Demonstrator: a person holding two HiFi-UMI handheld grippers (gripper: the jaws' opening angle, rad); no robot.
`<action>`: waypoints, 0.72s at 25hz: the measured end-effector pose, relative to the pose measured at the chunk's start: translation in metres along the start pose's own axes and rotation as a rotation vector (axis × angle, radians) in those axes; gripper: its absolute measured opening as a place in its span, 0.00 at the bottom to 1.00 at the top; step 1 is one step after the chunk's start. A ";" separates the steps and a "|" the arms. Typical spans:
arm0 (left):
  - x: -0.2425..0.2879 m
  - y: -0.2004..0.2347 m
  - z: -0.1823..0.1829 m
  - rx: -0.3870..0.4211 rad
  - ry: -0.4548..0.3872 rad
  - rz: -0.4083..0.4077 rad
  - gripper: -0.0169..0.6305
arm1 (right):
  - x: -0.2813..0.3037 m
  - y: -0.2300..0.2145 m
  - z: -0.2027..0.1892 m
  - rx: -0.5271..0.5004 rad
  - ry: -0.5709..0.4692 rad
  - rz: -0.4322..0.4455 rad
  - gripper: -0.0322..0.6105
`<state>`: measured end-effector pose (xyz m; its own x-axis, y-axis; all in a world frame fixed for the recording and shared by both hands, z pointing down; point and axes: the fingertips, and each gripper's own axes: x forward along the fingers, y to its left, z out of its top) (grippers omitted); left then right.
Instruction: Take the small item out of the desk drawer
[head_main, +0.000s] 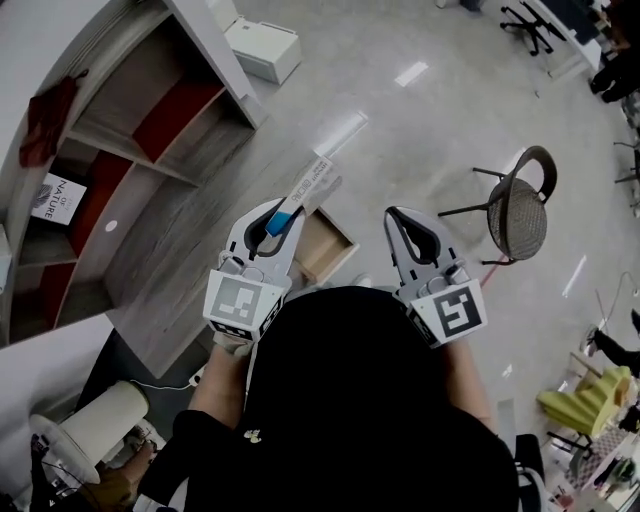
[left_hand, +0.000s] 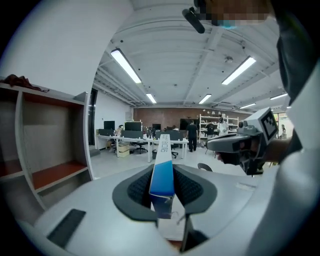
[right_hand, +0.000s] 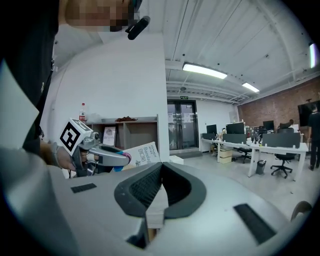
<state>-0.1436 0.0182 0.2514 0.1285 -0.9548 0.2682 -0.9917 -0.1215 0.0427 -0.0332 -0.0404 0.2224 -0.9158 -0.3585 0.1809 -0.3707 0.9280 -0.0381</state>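
The left gripper's (head_main: 279, 216) (left_hand: 162, 176) fingers (left_hand: 136, 189) are closed to a narrow gap and clamp the blue end of a small flat box (head_main: 311, 186) (left_hand: 163, 159). The box's white printed end sticks out past the fingertips. In the right gripper view the same box (right_hand: 139, 154) shows as a white printed face angled up out of the left gripper (right_hand: 120, 159).

The right gripper's (head_main: 404, 222) (right_hand: 160, 170) fingers (right_hand: 144, 188) meet at their tips with nothing between them. In the head view the 2 grippers are level with each other, the right one well apart from the box.

The box is clear of the light wooden drawer (head_main: 323, 246), which stands pulled open just beyond the left gripper, over the grey floor (head_main: 420, 130). What carries the drawer is hidden by the person's body.

A shelf unit (head_main: 150, 135) with red panels stands to the left, and a dark mesh chair (head_main: 520, 212) to the right.
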 end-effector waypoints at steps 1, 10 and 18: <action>-0.004 0.002 0.005 -0.008 -0.018 0.009 0.17 | 0.001 0.002 0.003 -0.005 -0.001 0.008 0.05; -0.040 0.020 0.041 -0.096 -0.166 0.088 0.17 | 0.007 0.022 0.031 -0.045 -0.042 0.072 0.05; -0.048 0.023 0.049 -0.126 -0.200 0.108 0.17 | 0.009 0.033 0.041 -0.041 -0.082 0.118 0.04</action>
<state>-0.1727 0.0481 0.1927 0.0056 -0.9966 0.0827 -0.9892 0.0066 0.1467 -0.0598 -0.0166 0.1825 -0.9628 -0.2525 0.0965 -0.2550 0.9668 -0.0142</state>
